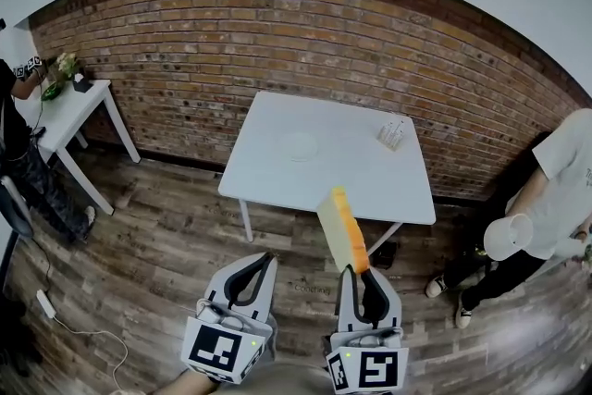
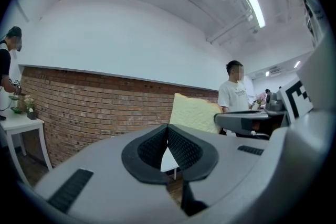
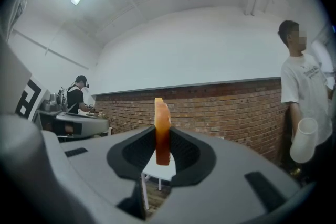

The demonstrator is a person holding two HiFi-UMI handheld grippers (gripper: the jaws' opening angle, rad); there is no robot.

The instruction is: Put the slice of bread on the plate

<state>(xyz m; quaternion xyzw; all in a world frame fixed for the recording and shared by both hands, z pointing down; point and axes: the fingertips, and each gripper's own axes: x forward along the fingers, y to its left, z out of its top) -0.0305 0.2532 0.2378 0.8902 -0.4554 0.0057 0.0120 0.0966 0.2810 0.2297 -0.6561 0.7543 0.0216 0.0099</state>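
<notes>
White side table (image 1: 79,111) sits at the far left of my head view, with a small plant (image 1: 63,65) on it and a person in dark clothes (image 1: 23,153) standing beside it. A cable with a white plug block (image 1: 46,303) trails over the wooden floor (image 1: 157,245) below. A brick wall (image 1: 277,42) runs across the back.

Next comes my left gripper (image 1: 266,259), held level over the floor. Its jaws are pressed together at the tips with nothing between them, and its own view shows the dark pads (image 2: 181,147) meeting. The cube (image 1: 222,350) behind it carries black-and-white square markers, patterns rather than letters.

Ahead stands the white table (image 1: 324,171), with the pale plate (image 1: 300,146) near its middle and a small holder (image 1: 392,134) further right.

My right gripper (image 1: 356,271) pinches the slice of bread (image 1: 342,231) by its lower edge. The slice stands upright on edge, its orange crust toward me and its pale face turned left. It is in the air over the floor, short of the table's near edge and well apart from the plate. The right gripper view shows the crust (image 3: 161,131) clamped between both pads. The left gripper view catches the pale face (image 2: 194,113) just beside its own jaws. This cube (image 1: 370,370) also bears square markers.

At the far right stands a person in a white T-shirt (image 1: 564,180) holding a white cup-shaped thing (image 1: 509,236) — the shirt's print is too small for me to read.
</notes>
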